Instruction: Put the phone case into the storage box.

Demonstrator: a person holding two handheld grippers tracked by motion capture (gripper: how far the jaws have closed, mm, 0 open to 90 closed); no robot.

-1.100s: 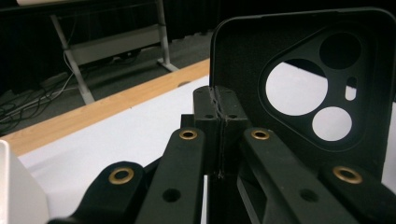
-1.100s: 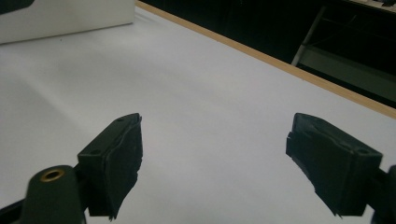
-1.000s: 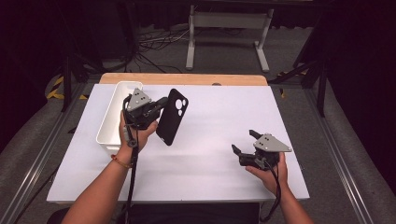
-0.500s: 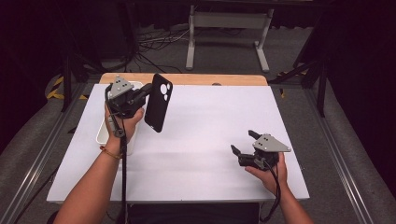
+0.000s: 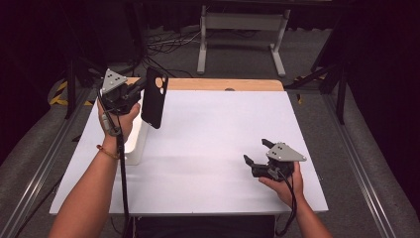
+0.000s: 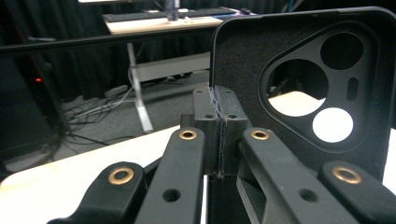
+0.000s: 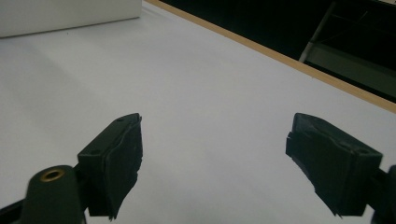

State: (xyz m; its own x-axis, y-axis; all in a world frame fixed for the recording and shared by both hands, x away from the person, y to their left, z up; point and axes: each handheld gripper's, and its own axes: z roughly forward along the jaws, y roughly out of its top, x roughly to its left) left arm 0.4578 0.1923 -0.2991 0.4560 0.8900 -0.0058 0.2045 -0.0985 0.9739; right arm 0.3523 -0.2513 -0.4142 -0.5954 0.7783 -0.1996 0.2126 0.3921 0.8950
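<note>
High view: left gripper (image 5: 132, 94) clamped on the edge of the black phone case (image 5: 154, 100), holding it upright in the air above the desk's (image 5: 213, 129) far-left corner, beside the white bin (image 5: 134, 144).
Left gripper view: jaws pressed together on the case rim.
Right gripper (image 5: 258, 154): jaws apart, empty, near the desk's near-right corner.
Done: case lifted.
Left: probably placement, destination unclear.

Ahead of right gripper (image 5: 258, 157): bare white table (image 5: 213, 129), open passage to the wooden edge (image 5: 223, 84).
Below left gripper (image 5: 143, 89): white bin (image 5: 137, 144) blocks descent.
Beside it: held phone case (image 5: 154, 100) hangs upright.
</note>
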